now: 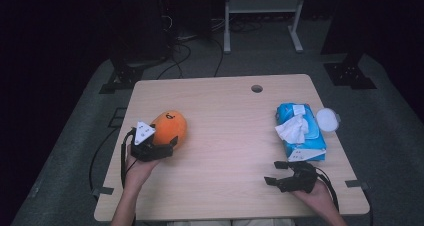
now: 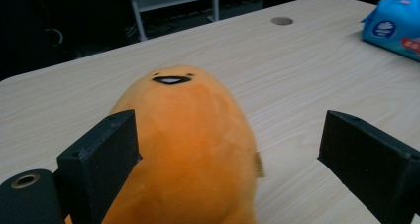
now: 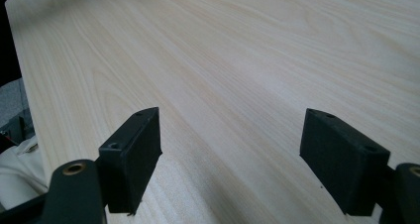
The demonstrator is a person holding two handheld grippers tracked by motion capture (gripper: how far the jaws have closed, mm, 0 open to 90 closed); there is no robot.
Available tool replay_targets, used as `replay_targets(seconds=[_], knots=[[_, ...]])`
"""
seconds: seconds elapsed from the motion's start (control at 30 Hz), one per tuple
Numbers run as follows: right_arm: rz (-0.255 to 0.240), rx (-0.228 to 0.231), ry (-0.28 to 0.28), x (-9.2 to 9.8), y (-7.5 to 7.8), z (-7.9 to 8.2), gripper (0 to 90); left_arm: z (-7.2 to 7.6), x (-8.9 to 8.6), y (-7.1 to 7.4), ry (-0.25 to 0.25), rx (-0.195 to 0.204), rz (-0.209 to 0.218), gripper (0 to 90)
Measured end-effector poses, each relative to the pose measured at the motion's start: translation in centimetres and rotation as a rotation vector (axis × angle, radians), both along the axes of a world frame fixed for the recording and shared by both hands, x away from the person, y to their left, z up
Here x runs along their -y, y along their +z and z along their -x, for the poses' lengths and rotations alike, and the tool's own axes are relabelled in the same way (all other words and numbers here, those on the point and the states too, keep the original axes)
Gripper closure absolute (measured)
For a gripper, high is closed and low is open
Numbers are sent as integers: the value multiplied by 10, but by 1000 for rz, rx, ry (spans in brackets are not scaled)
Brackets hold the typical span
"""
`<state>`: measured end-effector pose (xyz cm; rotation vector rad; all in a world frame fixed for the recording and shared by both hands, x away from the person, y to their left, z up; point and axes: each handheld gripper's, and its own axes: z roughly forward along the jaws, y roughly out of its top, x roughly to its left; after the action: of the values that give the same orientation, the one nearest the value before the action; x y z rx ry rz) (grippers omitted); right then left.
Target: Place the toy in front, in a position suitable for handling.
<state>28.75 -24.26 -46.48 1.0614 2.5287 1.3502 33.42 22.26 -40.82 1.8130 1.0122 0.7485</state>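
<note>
Pale wood-grain rectangular table [image 1: 225,151] carries everything. Blue soft wet-wipes pack [image 1: 300,128], white tissue pulled out, far right side. Orange egg-shaped plush toy [image 1: 170,127] with small black mouth lies left of centre, between the left gripper [image 2: 230,154] jaws, spread wide, one near its flank. Right gripper [image 3: 230,159] jaws wide over bare wood, near front edge.

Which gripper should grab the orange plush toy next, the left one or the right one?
Probably the left. The left gripper is open with the orange plush toy already between its jaws. The right gripper sits open over bare table, far off by the blue wipes pack.
</note>
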Motion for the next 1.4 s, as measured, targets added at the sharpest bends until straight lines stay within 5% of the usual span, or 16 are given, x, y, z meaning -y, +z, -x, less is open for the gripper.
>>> replay_targets(seconds=[0.23,0.4,0.6,0.87,1.03,1.07,1.2,1.33,1.4], knots=[[-2,-3,8,-1,0,0,227,-3,-6,-5,38,5,-1,81],[-5,-4,14,-2,1,2,228,-6,-12,-11,110,14,27,81],[-2,-17,23,-4,0,1,230,-14,-10,-21,77,-4,6,129],[-2,-20,34,-3,0,4,233,-23,-8,-33,101,-25,-32,126],[-10,-21,31,-3,1,4,233,-25,-10,-37,118,-52,-31,283],[-6,-20,31,-3,0,4,233,-23,-9,-39,83,-31,-60,344],[-14,-9,24,-4,3,6,237,-21,-7,-40,82,-10,-82,467],[-23,-7,21,-3,3,6,238,-20,-10,-38,88,-7,-56,513],[-21,-10,20,-3,2,5,237,-20,-15,-35,86,-15,5,550]])
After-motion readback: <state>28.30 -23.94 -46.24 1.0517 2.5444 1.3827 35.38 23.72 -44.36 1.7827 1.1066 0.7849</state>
